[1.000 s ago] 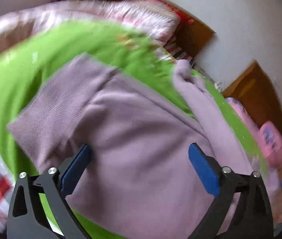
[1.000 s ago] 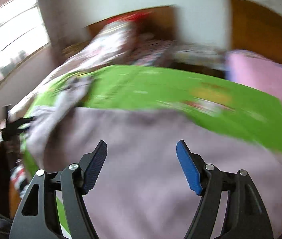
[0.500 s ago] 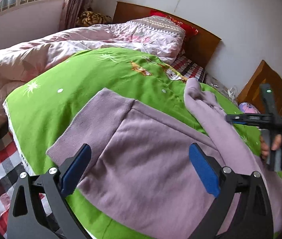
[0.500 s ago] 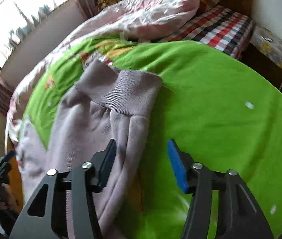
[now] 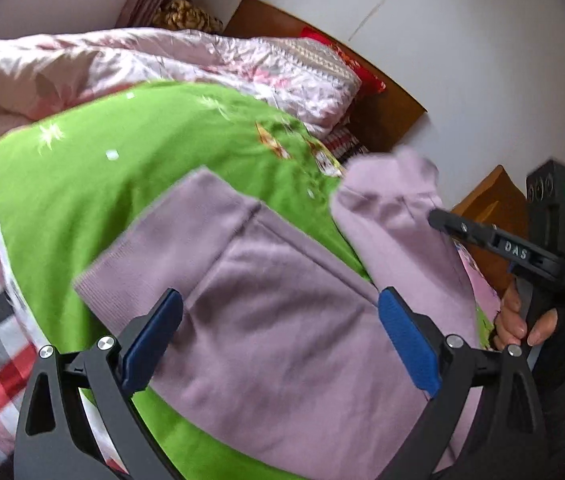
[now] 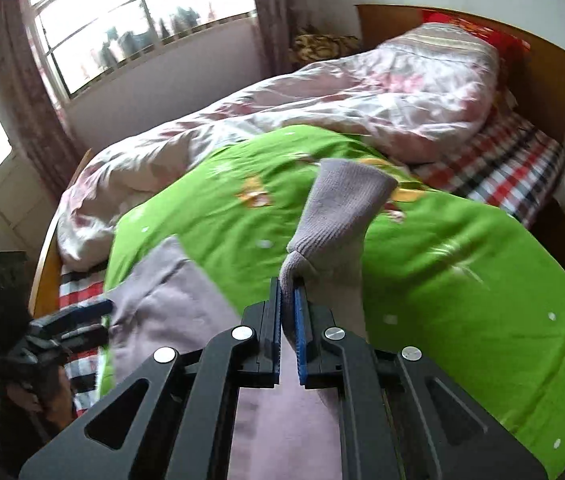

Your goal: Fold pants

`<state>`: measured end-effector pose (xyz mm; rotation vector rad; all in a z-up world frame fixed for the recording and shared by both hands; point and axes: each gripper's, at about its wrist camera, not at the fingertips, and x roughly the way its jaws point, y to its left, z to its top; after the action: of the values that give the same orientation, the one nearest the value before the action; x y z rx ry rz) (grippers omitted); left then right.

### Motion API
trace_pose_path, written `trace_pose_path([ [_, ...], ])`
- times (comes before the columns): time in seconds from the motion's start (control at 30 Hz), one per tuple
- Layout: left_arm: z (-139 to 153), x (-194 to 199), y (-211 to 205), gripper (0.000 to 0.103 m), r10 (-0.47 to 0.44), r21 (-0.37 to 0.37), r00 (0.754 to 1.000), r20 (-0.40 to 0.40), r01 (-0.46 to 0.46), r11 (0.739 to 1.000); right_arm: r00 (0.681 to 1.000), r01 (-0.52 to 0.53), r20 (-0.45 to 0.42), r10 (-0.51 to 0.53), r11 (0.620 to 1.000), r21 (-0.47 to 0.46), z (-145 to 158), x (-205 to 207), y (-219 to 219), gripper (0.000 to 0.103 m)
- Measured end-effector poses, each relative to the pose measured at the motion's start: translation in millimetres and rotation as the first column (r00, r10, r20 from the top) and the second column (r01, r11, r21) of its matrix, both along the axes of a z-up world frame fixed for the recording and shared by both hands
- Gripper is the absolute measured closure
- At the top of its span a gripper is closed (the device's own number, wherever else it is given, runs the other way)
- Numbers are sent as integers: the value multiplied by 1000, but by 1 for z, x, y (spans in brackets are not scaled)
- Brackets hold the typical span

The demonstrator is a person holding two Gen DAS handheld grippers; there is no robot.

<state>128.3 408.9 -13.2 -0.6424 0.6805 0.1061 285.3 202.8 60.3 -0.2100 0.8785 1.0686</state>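
Observation:
Lilac knit pants [image 5: 282,328] lie on a bright green blanket [image 5: 122,184] on the bed, ribbed waistband to the left. My left gripper [image 5: 280,336] is open and hovers over the body of the pants, touching nothing. My right gripper [image 6: 289,292] is shut on one pant leg just below its ribbed cuff [image 6: 342,204] and holds the cuff lifted off the blanket. In the left wrist view the right gripper [image 5: 434,216] shows at the right, with the raised leg [image 5: 394,208] bunched at its tip.
A pink floral quilt [image 6: 322,100] is piled along the far side of the bed. A checked sheet [image 6: 502,168] and wooden headboard [image 6: 542,80] lie beyond. A window [image 6: 122,28] is at the back left. The left gripper also shows at the lower left of the right wrist view [image 6: 66,320].
My right gripper has shut on the pant leg near the cuff and lifted it off the blanket. My left gripper stays open over the pants and has shifted only slightly.

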Motion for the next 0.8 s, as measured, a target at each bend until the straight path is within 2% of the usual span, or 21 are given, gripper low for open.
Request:
trace_pose_path([
  [0.13, -6, -10, -20, 5, -17, 11, 1000, -18, 17, 1000, 997, -66, -32, 66, 998, -6, -9, -26, 22, 94],
  [0.27, -21, -40, -14, 5, 78, -82, 997, -11, -78, 994, 987, -140, -83, 141, 990, 24, -14, -59, 41, 94],
  [0.37, -36, -63, -3, 5, 143, -126, 989, -38, -146, 981, 980, -176, -96, 177, 984, 19, -19, -75, 58, 94],
  [0.57, -43, -86, 10, 5, 182, -107, 980, -75, -189, 976, 979, -188, -89, 184, 982, -35, -44, -88, 79, 91],
  [0.6, -44, -87, 10, 5, 183, -108, 980, -75, -190, 976, 977, -190, -110, 185, 981, -38, -49, -88, 81, 85],
  [0.67, -45, -87, 12, 5, 183, -115, 981, -72, -190, 975, 963, -232, -157, 221, 971, -55, -57, -91, 86, 60],
  [0.7, -45, -86, 14, 5, 182, -121, 981, -68, -189, 974, 961, -236, -159, 227, 971, -38, -55, -91, 83, 52],
  [0.8, -46, -80, 20, 5, 180, -143, 983, -43, -184, 973, 966, -246, -82, 247, 969, 15, -34, -93, 78, 52],
])
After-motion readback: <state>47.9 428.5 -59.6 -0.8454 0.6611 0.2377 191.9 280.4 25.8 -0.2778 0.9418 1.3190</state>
